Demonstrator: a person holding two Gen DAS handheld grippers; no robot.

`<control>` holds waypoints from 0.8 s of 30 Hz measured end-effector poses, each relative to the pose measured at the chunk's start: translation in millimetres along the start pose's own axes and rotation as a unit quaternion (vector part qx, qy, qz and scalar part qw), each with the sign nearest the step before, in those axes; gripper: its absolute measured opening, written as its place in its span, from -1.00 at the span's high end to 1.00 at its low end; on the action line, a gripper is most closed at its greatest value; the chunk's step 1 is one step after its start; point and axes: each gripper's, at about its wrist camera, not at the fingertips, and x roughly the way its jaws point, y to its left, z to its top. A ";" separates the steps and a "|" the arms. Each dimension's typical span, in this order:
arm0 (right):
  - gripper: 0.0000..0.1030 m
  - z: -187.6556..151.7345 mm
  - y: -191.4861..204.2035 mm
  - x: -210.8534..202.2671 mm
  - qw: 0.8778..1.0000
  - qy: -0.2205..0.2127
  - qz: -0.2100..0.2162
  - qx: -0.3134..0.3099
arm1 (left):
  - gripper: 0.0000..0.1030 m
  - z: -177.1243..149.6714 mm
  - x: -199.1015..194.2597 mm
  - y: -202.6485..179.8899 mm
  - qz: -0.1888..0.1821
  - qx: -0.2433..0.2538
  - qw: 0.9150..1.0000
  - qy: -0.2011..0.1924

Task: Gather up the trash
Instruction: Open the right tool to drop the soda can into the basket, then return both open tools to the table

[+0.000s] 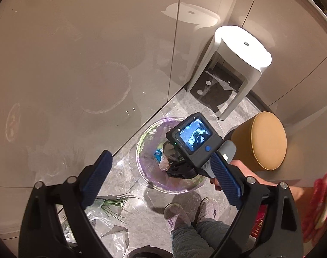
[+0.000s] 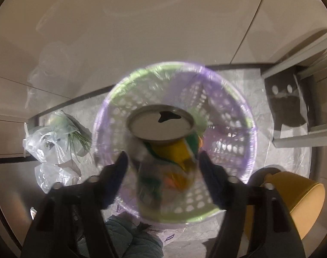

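Note:
A green lattice trash basket (image 2: 232,129) lined with a purple bag stands on the grey floor; it also shows in the left wrist view (image 1: 146,137). In the right wrist view a drink can (image 2: 163,150) with a green and yellow label, open top toward the camera, is blurred between the fingers of my right gripper (image 2: 163,161), over the basket. The fingers stand apart and seem clear of the can's sides. My left gripper (image 1: 161,182) is open and empty, high above the floor. The right gripper's body and screen (image 1: 193,137) show over the basket in the left wrist view.
A clear plastic bag with green leaves (image 2: 56,137) lies on the floor left of the basket, also seen in the left wrist view (image 1: 107,215). A white stool (image 1: 236,56) and a tan round stool (image 1: 262,139) stand nearby. Cabinet fronts rise behind. The person's slippered feet (image 1: 191,212) are beside the basket.

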 end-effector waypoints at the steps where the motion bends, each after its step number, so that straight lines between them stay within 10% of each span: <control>1: -0.63 0.1 -0.9 1.0 1.000 0.003 -0.001 0.005 | -0.72 0.1 0.0 0.6 0.000 -0.001 1.000 0.001; 7: -0.68 -4.0 -24.4 -54.9 0.999 -0.028 0.005 0.038 | -0.72 13.6 -21.0 -7.8 -0.005 0.008 1.000 -0.002; 12: -0.71 -40.2 -50.0 -207.2 0.985 -0.144 -0.002 0.098 | -0.72 38.1 -83.6 -34.1 -0.026 0.031 0.999 -0.022; 19: -0.95 -164.5 -79.0 -456.0 0.924 -0.306 -0.091 0.209 | -0.81 80.0 -218.5 -126.3 -0.074 0.140 0.984 -0.084; 24: -0.95 -277.6 -91.3 -583.4 0.863 -0.367 -0.192 0.290 | -0.85 87.5 -307.4 -221.5 -0.138 0.247 0.949 -0.141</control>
